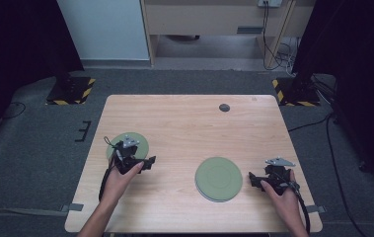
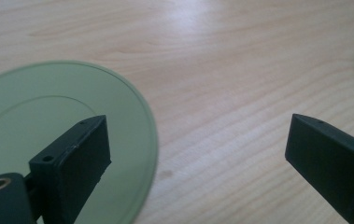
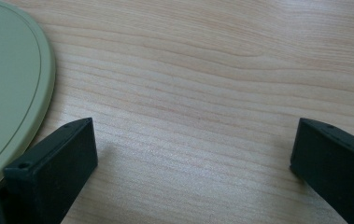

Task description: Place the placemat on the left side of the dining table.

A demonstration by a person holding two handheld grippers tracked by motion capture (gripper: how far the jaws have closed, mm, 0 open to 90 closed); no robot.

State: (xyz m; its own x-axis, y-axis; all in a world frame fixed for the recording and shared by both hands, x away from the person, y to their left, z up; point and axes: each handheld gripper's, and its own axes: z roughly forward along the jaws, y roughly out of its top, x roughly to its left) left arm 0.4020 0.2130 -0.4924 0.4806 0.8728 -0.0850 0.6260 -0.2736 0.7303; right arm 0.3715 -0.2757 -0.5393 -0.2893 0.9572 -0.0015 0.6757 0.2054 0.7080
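Wooden table [image 1: 189, 128], light grain, seen from above; a small dark round disc [image 1: 224, 107] sits near its far edge.

Left plate [image 1: 137, 140]: pale green, flat on the table at the left side. The left gripper [image 1: 150, 163] sits over its near right part, held in the person's left hand [image 1: 120, 180]. In the left gripper view this plate [image 2: 34, 116] lies at the left, under one jaw; the other jaw stands over bare wood, well clear of the rim. Jaws spread wide, nothing between them but the plate's edge and table.

Right plate [image 1: 218, 178]: pale green, round, raised ring inside the rim, lying at the near centre-right of the table. The right gripper [image 1: 251, 178], in the person's right hand [image 1: 284, 197], rests just beside its right edge. In the right gripper view the plate [image 3: 6, 84] lies at the left, its rim next to one jaw; whether they touch cannot be told. Jaws spread wide, empty, bare wood between them.
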